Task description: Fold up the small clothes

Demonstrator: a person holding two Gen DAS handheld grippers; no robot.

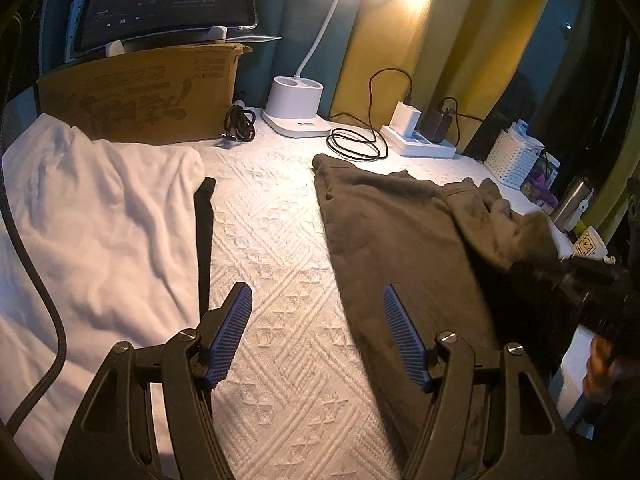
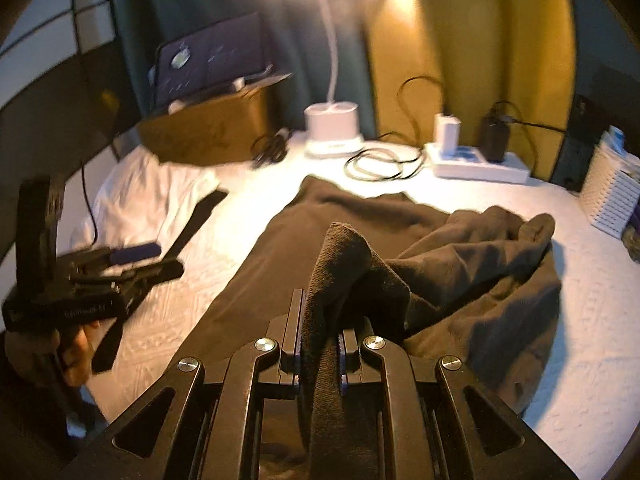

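Pinching thin fold of dark brown knit garment (image 2: 400, 280), your right gripper (image 2: 320, 344) risks slip; left gripper (image 1: 318, 336) wide, empty

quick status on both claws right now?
Left claw: open, holding nothing, over the white bedspread.
Right claw: closed on a fold of the brown garment.
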